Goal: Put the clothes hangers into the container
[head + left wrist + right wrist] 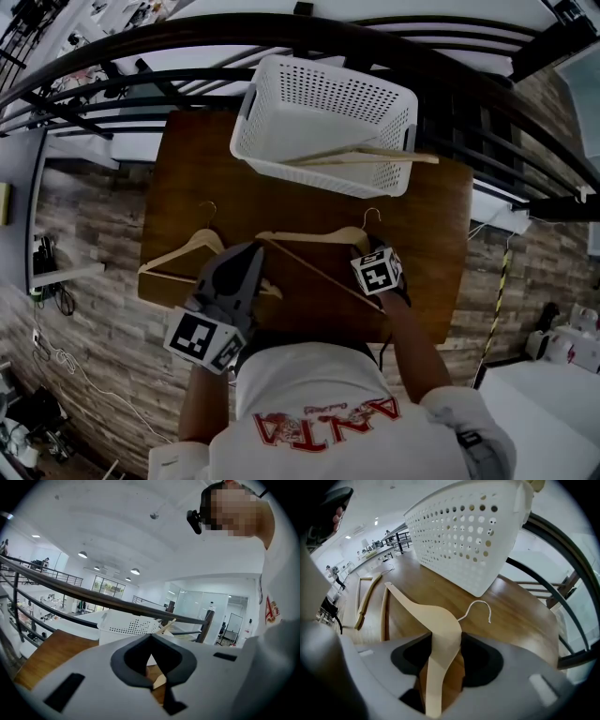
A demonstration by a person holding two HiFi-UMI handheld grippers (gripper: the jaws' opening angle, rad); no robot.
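A white perforated basket (309, 103) stands at the far side of the wooden table (187, 169), with one wooden hanger (375, 155) lying in it and poking over the right rim. A second hanger (309, 236) is tilted on the table in front of it. My right gripper (367, 247) is shut on that hanger's right arm; in the right gripper view the pale wood (436, 620) fills the gap between the jaws (445, 639). A third hanger (178, 255) lies flat at the left. My left gripper (248, 260) hovers over its right end, jaws together (150, 637), nothing held.
A dark curved railing (281, 33) runs just behind the basket and table. The basket wall (473, 536) rises close ahead of the right gripper. The table's front edge is at the person's body. The left hanger (365, 597) shows far left in the right gripper view.
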